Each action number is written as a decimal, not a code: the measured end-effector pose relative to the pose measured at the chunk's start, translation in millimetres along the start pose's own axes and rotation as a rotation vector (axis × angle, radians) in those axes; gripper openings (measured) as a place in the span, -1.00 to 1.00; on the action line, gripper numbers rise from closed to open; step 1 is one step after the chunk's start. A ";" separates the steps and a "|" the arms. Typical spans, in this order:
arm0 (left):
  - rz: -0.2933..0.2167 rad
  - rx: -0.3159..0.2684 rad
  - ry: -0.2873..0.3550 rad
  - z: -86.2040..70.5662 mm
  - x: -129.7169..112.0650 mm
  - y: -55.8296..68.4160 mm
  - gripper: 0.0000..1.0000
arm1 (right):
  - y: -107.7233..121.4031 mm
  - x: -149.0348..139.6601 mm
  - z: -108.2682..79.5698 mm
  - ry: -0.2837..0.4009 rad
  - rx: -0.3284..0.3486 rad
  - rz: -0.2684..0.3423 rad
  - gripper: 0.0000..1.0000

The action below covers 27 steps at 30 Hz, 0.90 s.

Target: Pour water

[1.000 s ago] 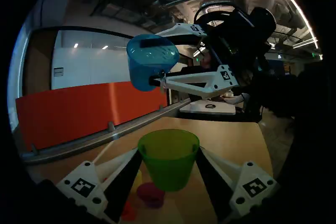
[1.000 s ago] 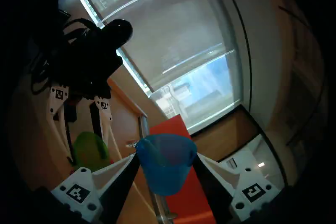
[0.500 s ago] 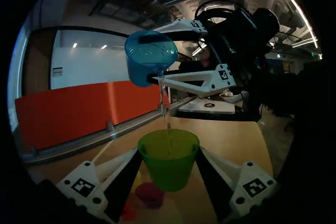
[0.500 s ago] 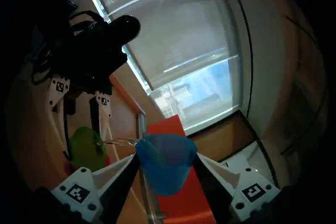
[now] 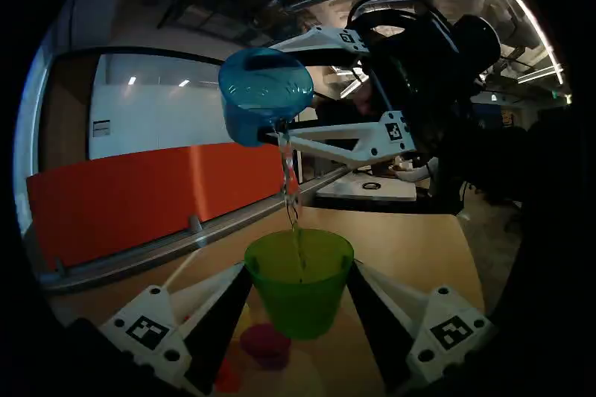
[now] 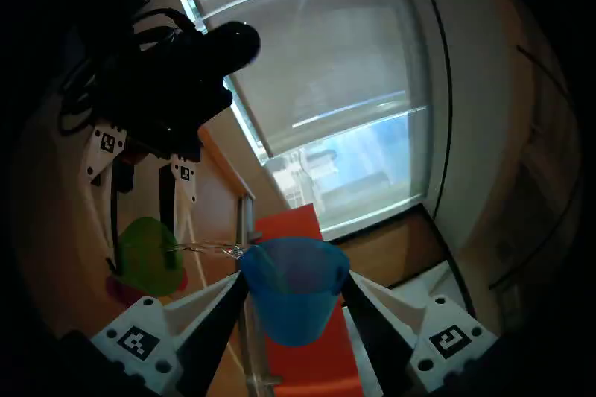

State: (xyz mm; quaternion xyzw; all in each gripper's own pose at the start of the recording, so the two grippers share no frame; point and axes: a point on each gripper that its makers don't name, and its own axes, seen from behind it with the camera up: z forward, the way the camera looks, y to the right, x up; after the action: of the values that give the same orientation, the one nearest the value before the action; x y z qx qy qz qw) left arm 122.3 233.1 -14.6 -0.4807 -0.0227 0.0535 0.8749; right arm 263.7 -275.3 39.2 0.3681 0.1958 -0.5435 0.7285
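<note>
Small pink item [image 5: 262, 342] below green cup [image 5: 299, 307], partly hidden by left gripper [image 5: 300, 281] finger; identity unclear. Water level in cup indiscernible. Left gripper clamped on upright green cup. Right gripper [image 6: 295, 300] clamped on blue cup [image 6: 294, 319], tilted above and ahead of left gripper. Water stream [image 5: 289, 188] falls into green cup. Wooden table [image 5: 417, 240] beneath. Orange panel [image 5: 134, 196] and window [image 6: 335, 99] beyond.

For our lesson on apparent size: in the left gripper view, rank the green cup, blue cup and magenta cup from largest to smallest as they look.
1. green cup, only slightly larger-looking than the blue cup; it sits nearer the camera, so true size is unsure.
2. blue cup.
3. magenta cup, clearly smallest.
</note>
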 end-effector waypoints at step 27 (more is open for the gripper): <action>0.011 -0.008 -0.008 2.0 0.0 2.6 0.71 | 11.2 6.4 -2.3 0.001 -0.022 -0.139 0.79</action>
State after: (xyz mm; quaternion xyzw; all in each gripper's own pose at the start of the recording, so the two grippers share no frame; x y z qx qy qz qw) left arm 121.9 236.2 -15.7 -0.4841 -0.0239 0.0602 0.8726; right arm 276.6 -276.1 37.0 0.3458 0.2270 -0.5907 0.6928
